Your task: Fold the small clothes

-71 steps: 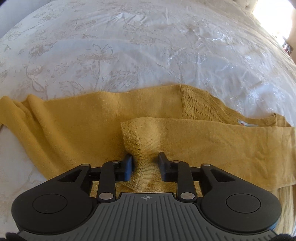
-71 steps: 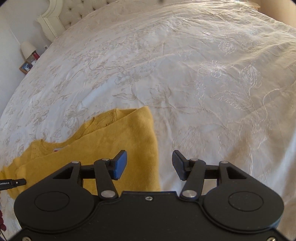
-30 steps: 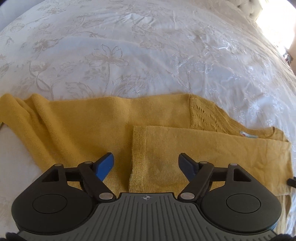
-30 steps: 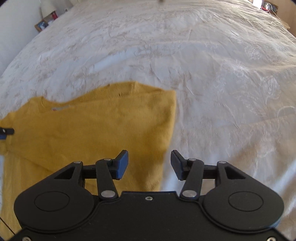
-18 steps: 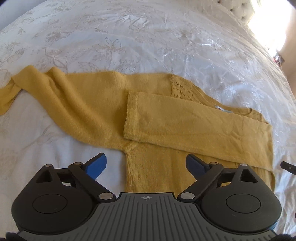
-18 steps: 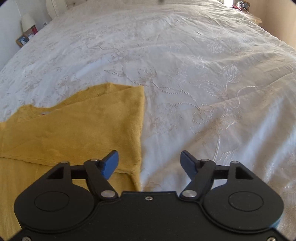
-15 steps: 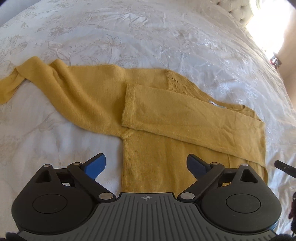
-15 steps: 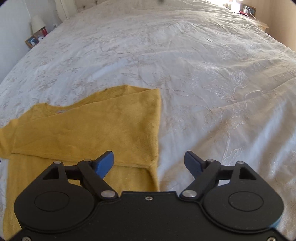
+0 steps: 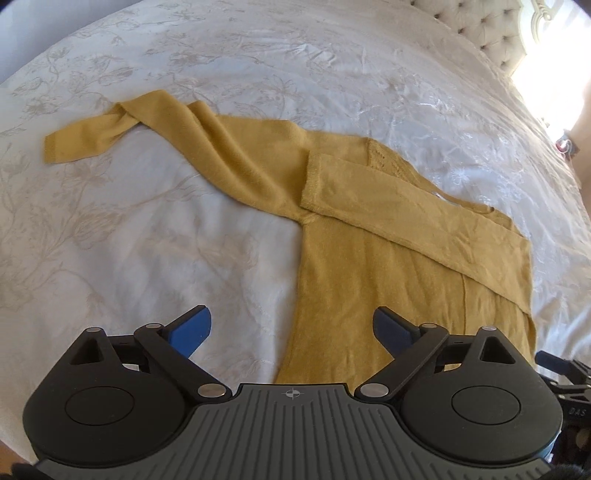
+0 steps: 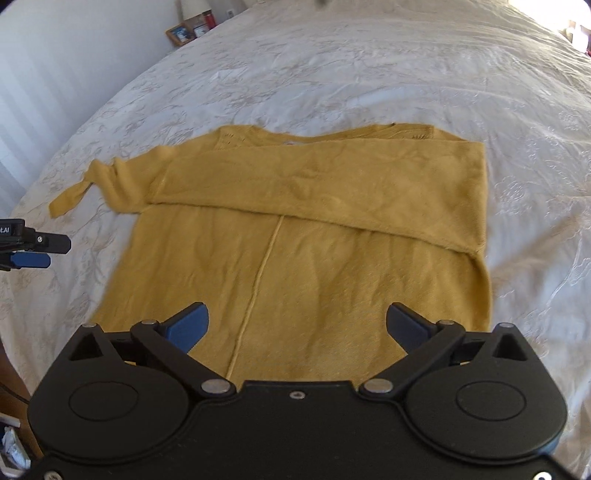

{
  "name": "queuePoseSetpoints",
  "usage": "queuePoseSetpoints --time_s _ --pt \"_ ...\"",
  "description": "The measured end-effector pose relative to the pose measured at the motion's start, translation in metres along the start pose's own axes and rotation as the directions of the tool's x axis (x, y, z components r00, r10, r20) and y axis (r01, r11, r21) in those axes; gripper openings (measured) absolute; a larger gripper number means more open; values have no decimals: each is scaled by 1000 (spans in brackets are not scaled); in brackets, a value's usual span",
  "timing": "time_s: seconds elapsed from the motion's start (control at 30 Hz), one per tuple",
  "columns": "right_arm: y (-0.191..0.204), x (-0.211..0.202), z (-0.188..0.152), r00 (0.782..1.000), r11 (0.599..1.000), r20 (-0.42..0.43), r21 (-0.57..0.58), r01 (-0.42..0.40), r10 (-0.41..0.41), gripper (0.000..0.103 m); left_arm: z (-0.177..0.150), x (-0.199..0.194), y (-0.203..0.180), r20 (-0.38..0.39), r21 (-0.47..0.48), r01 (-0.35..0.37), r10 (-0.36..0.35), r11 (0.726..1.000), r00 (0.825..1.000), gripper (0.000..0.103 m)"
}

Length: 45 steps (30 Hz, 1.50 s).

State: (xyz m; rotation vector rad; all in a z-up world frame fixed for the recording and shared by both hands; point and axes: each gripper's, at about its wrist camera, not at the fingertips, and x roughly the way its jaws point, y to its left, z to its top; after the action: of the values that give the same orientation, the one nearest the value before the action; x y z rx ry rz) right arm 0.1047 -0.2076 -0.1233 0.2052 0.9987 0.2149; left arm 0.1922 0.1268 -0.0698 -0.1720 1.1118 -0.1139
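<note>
Right wrist view: yellow knit sweater [image 10: 295, 236] lies flat on the white bedspread [image 10: 369, 66], one sleeve folded across its chest. My left gripper [image 9: 291, 328] and right gripper [image 10: 297, 325] have just been opening and hold nothing. Soft, light and limp, the knit should be pinched at the cuff of the outstretched sleeve [image 9: 74, 142].

A white bedspread [image 9: 258, 55] embroidered with pale flowers and leaves covers the whole bed ahead of both grippers. A tufted cream headboard [image 9: 491, 33] stands far ahead and right of the left gripper. Far ahead and left of the right gripper stand a framed photo [image 10: 180, 33] and a red bottle [image 10: 209, 17], beside a white wall [image 10: 66, 55].
</note>
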Motion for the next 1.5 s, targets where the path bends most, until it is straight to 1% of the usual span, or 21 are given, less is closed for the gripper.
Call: queuePoseSetpoints --time_s 0.13,0.27,0.4,0.53,0.6,0.67,0.77,0.87,0.97,1.03,1.1,1.23,1.3,1.33,1.4,1.43,1.47,1.5 --pt "14 4 -6 999 999 -32 -37 -16 14 102 -2 -12 25 19 -33 -28 28 999 999 96" --pt "26 -3 -1 1000 1000 -10 -16 -23 23 102 6 -16 56 30 -68 -52 54 996 998 95" --pt "42 -3 8 1000 1000 19 13 2 -3 102 30 -11 90 39 -76 -52 55 996 998 95" --pt "70 4 20 999 998 21 52 46 -47 102 59 2 123 33 -77 -26 29 997 999 95" --pt "88 6 28 998 995 41 89 38 -42 102 73 9 140 40 -76 -26 29 997 999 95" --pt "105 10 35 998 993 51 114 33 -39 102 88 17 157 35 -64 -42 45 997 998 95" --pt "131 18 46 996 991 61 122 51 -59 102 108 30 182 24 -16 -79 80 997 997 95" --pt "152 25 55 995 990 69 129 58 -67 102 130 42 204 24 55 -119 117 991 993 95" --pt "172 32 63 996 989 70 140 51 -62 102 150 48 222 33 82 -118 115 990 993 95" --pt "185 38 69 996 991 67 125 42 -51 102 162 57 231 18 96 -111 110 989 994 95" --pt "200 46 78 997 995 63 90 35 -41 102 169 72 234 -16 137 -112 115 984 993 95" --pt "230 67 99 998 1000 60 2 0 0 102 166 102 233 -95 255 -108 136 961 986 95" --pt "248 81 110 998 997 59 -71 -5 9 102 160 108 230 -102 297 -114 150 948 983 95" --pt "258 88 116 998 994 59 -110 -1 7 102 159 109 231 -92 305 -117 152 945 984 95" --pt "273 103 127 998 985 55 -173 -11 21 101 156 108 232 -61 299 -133 158 945 986 89" --pt "282 112 133 998 979 52 -202 -23 34 99 155 108 231 -44 307 -154 176 939 983 73" --pt "288 120 138 998 973 47 -226 -36 48 96 156 107 229 -23 337 -174 192 926 981 54" --pt "295 130 143 998 966 38 -255 -43 54 87 157 106 226 0 378 -183 197 908 980 45"
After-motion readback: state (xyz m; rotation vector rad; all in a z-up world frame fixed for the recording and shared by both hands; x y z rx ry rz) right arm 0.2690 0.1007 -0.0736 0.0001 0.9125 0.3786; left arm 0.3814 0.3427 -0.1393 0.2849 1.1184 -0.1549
